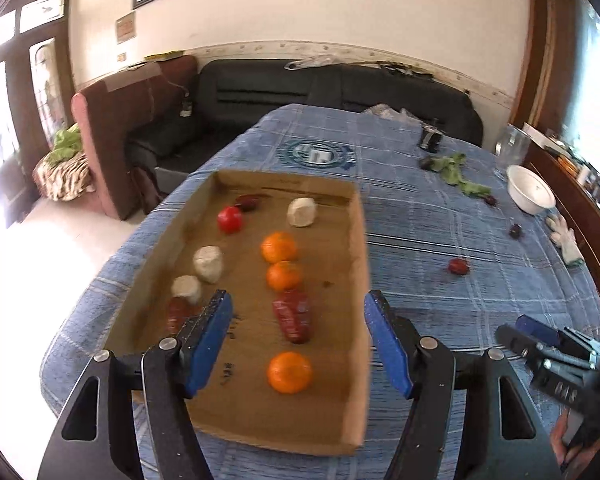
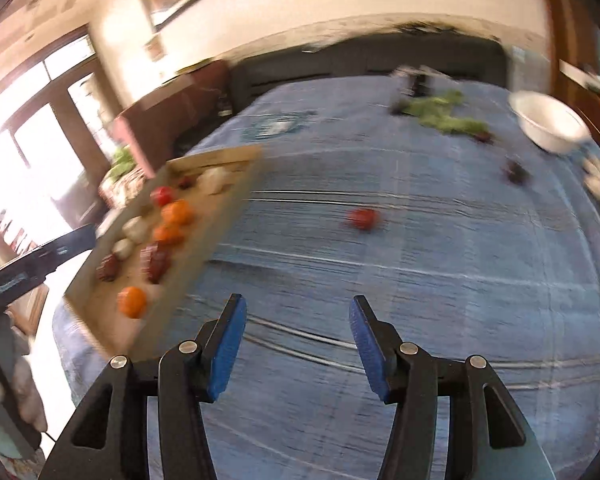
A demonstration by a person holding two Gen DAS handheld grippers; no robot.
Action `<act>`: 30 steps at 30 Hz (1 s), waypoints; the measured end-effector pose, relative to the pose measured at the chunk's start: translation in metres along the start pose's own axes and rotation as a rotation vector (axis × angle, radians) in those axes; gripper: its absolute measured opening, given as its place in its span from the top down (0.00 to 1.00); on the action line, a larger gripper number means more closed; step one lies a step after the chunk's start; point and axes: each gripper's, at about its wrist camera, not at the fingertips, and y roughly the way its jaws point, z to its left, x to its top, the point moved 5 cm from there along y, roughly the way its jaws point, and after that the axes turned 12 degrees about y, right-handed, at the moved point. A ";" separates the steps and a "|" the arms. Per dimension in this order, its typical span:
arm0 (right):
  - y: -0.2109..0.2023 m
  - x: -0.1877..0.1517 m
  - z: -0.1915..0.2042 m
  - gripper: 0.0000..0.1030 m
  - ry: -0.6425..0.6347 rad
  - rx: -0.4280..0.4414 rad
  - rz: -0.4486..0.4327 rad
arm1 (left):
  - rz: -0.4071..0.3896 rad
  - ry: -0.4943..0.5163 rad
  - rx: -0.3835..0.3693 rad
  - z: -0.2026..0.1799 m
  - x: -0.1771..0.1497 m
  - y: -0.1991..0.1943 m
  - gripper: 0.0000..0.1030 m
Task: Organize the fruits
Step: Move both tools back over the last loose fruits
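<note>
Blue checked cloth [image 1: 440, 240] covers the table, with a cardboard tray [image 1: 358, 280] holding oranges [image 1: 289, 366], red fruits and pale peeled ones. My left gripper [image 1: 298, 344] hangs spread wide over the tray, gripping nothing. My right gripper [image 2: 298, 350] is likewise released above the cloth, a loose red fruit [image 2: 363, 218] ahead.

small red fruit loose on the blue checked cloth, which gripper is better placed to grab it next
Right, probably. The small red fruit lies on the blue checked cloth almost straight ahead of the open right gripper. The open left gripper hangs over the shallow cardboard tray, with the fruit off to its right.
</note>
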 end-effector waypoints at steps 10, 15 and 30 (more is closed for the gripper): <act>-0.035 0.036 -0.112 0.44 0.165 -0.156 -0.074 | 0.012 0.117 -0.201 -0.096 0.025 0.027 0.34; -0.045 0.059 -0.127 0.44 0.176 -0.190 -0.111 | 0.041 0.142 -0.279 -0.139 0.041 0.055 0.34; 0.041 0.139 -0.155 0.44 0.141 -0.337 -0.126 | -0.022 0.022 -0.359 -0.143 0.051 0.118 0.35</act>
